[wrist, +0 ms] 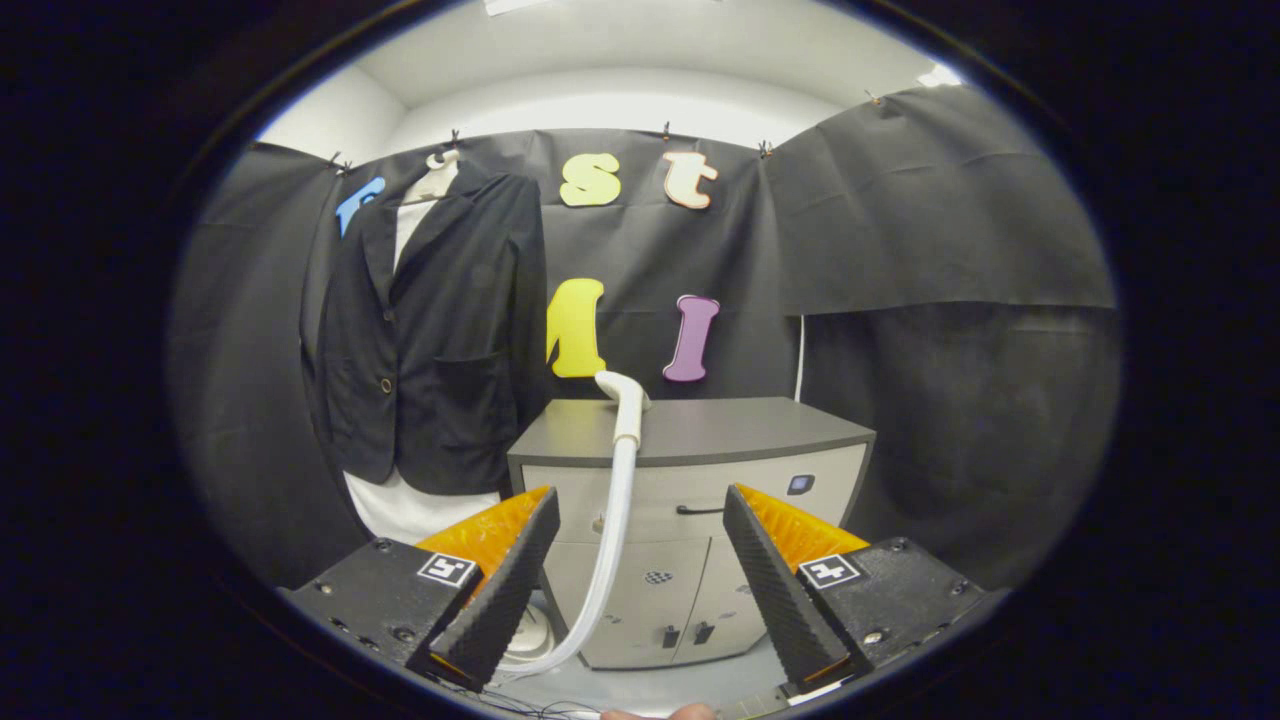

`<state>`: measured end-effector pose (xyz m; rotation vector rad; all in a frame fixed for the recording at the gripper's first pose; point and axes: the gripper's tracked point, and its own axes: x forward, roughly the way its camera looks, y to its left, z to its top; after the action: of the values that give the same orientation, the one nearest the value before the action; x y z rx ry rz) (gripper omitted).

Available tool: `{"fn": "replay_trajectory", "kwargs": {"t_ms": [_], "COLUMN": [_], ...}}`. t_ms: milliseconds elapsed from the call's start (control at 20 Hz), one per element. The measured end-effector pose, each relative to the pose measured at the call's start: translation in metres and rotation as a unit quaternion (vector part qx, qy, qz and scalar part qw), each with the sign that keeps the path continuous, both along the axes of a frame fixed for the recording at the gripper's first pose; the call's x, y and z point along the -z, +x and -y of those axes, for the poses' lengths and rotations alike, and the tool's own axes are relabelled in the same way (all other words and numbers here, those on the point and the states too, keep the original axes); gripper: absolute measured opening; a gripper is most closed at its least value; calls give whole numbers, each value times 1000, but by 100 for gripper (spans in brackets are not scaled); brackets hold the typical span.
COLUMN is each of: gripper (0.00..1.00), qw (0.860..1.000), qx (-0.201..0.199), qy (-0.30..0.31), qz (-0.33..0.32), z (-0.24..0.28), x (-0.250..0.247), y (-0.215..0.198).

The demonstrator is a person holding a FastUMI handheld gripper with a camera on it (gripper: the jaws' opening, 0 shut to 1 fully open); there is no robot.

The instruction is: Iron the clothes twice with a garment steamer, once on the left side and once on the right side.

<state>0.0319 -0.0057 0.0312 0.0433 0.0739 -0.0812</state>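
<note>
Spread, empty orange-and-black gripper [640, 585] is aimed at white steamer hose [615, 520] at frame centre; handle to be grasped before the black jacket [440, 340] upper left is steamed.

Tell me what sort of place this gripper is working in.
Probably a small staged booth for a garment-steaming task, not a real home: black cloth walls, a dark jacket hung on a form, and a grey cabinet with the white steamer head and hose on it. The gripper is open, holding nothing.
</note>
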Motion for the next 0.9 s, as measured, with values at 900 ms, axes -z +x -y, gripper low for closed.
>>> {"fn": "replay_trajectory", "kwargs": {"t_ms": [900], "gripper": [100], "qw": [970], "qx": [-78], "qy": [-1], "qz": [-230], "z": [-17], "x": [-45], "y": [257]}}
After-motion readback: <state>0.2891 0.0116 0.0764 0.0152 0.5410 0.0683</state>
